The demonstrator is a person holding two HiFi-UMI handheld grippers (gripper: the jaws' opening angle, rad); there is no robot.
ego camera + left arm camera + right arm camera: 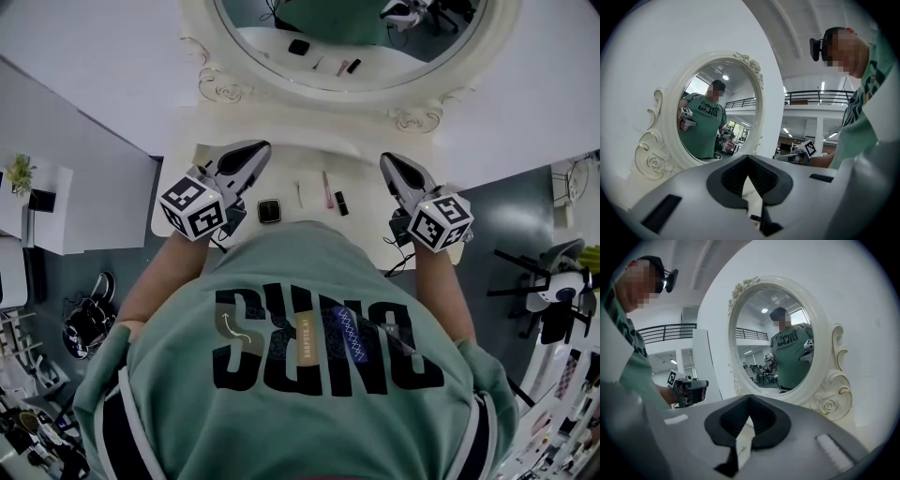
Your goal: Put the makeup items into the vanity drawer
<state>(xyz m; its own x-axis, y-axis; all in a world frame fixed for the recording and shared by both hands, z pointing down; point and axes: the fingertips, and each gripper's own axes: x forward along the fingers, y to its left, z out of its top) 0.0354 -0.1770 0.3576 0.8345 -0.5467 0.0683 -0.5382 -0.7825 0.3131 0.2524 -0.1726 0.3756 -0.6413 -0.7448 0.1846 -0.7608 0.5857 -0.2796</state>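
While we stand at the white table (361,169) with the big round mirror (309,98), four little makeup things lie in a row on the table top, between our two claws. They are a flat black box (269,210), a thin little stick (298,193), a pink stick (327,188) and a short black tube (341,202). So these four are on top and not in the drawer. We cannot see the drawer at all, because our green shirt (300,347) hides the front of the table, so we cannot tell if it is pulled out or pushed in, or if anything lies in it. Our left claw (258,148) is pinched closed with nothing in it, and it hangs over the table near the black box. Our right claw (389,161) is pinched closed too, with nothing in it, near the black tube. We think a few things could go wrong. A closed claw would only push a thing away, so it must open wide before it comes down. The sticks lie flat and look round, so they could slip out or roll away. They also lie close together, so grabbing one could bump the next one.
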